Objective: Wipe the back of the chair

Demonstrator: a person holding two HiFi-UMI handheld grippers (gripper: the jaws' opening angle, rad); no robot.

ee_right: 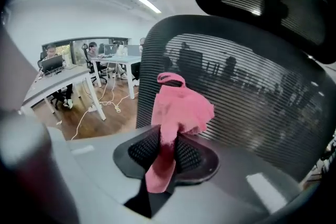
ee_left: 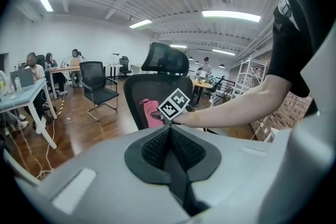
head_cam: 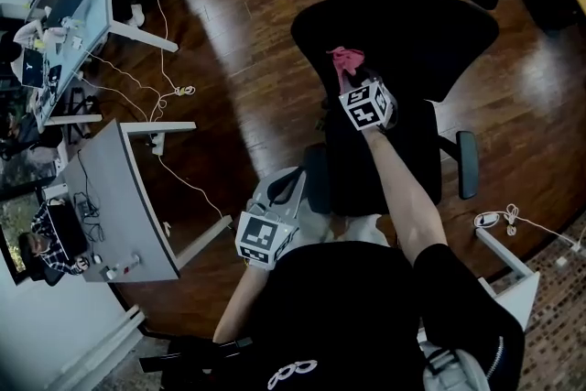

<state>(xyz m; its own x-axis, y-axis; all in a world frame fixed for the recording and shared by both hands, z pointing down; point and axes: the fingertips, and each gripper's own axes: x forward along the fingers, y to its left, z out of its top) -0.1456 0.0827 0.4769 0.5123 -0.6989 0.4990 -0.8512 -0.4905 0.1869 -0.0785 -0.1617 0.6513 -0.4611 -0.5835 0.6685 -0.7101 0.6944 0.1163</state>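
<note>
Chair-back mesh (ee_right: pixel 247 97) facing pink cloth (ee_right: pixel 180 107) pinched in right tool (ee_right: pixel 167 150), left tool (ee_left: pixel 170 147) closed empty; could snag cloth, tugging it loose.

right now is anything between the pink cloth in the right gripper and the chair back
Nothing visible does. The right gripper holds the pink cloth close in front of the mesh chair back, with no object between them. Whether the cloth touches the mesh is unclear.

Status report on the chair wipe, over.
Right gripper shut on cloth, cloth up at chair back. Left gripper shut, empty, held clear of chair. Nothing in the way.
</note>
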